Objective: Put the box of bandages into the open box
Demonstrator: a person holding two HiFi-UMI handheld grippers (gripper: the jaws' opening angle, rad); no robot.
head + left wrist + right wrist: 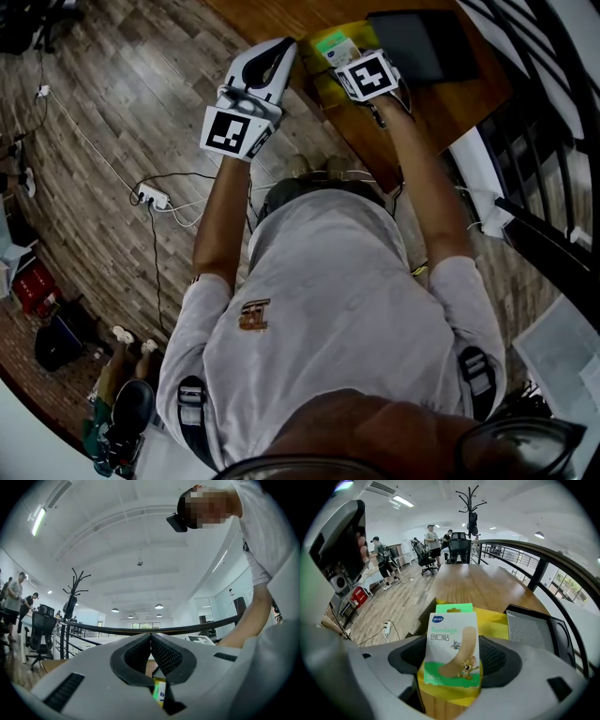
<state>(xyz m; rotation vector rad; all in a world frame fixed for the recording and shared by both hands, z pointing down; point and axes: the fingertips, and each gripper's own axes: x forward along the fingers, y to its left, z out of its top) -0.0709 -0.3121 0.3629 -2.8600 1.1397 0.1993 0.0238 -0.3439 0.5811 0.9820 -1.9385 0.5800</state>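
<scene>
The box of bandages (452, 639), white and green with a cartoon plaster on it, stands upright between the jaws of my right gripper (454, 658), which is shut on it. It hangs over the open yellow box (497, 625) on the wooden table (483, 585). In the head view the bandage box (336, 47) shows just beyond the right gripper (343, 58), above the yellow box (323, 82). My left gripper (284, 49) is beside the yellow box's left edge, its jaws shut and empty (151, 638). A sliver of the bandage box (159, 692) shows through the gap below them.
A flat black tray (536, 630) lies right of the yellow box, also seen as the black tray (422, 42) in the head view. A black railing (543, 564) runs along the table's far side. Cables and a power strip (152, 198) lie on the floor at left. People stand far off.
</scene>
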